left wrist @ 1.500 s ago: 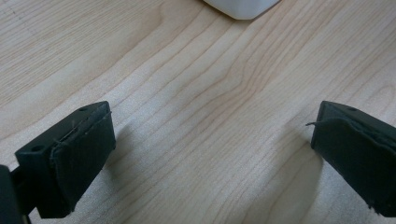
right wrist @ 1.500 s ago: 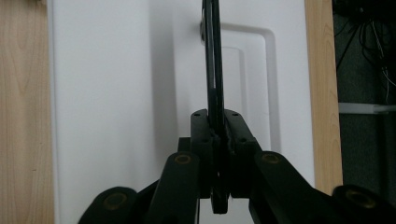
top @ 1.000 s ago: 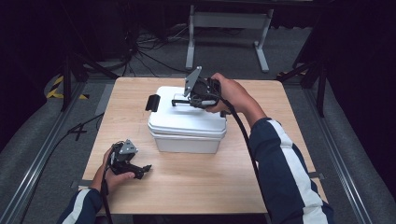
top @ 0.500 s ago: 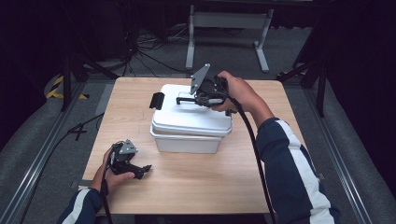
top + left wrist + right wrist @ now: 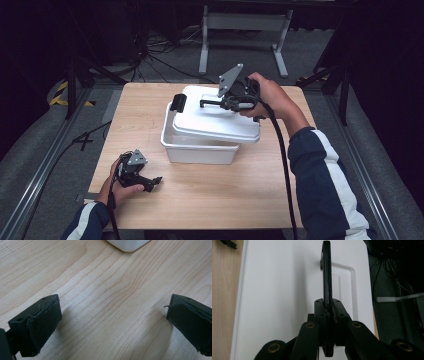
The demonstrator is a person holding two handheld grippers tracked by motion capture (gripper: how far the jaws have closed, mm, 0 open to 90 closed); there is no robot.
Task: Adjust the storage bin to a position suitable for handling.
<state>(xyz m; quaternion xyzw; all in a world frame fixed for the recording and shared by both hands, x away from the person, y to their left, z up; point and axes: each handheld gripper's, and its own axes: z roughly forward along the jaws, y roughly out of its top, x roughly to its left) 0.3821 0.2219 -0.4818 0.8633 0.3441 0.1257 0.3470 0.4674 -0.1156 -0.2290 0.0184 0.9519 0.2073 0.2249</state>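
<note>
A white plastic box (image 5: 199, 151) stands mid-table. Its white lid (image 5: 215, 124) is raised and tilted, shifted to the right over the base, with a black latch (image 5: 177, 102) at its left end. My right gripper (image 5: 224, 103) is shut on the lid's black handle (image 5: 211, 103). In the right gripper view the jaws pinch that thin handle (image 5: 326, 277) edge-on above the lid (image 5: 282, 290). My left gripper (image 5: 151, 183) rests on the table near the front left, open. In its own view the left gripper (image 5: 113, 317) holds nothing, and a corner of the box (image 5: 128, 243) shows ahead.
The wooden table (image 5: 220, 200) has bare room in front of the box and to its left. A metal stand (image 5: 245, 25) and cables lie on the dark floor beyond the far edge. Rails run along both sides of the table.
The right gripper has lifted the lid off the box by its handle and carried it up and to the right. The left gripper has stayed put.
</note>
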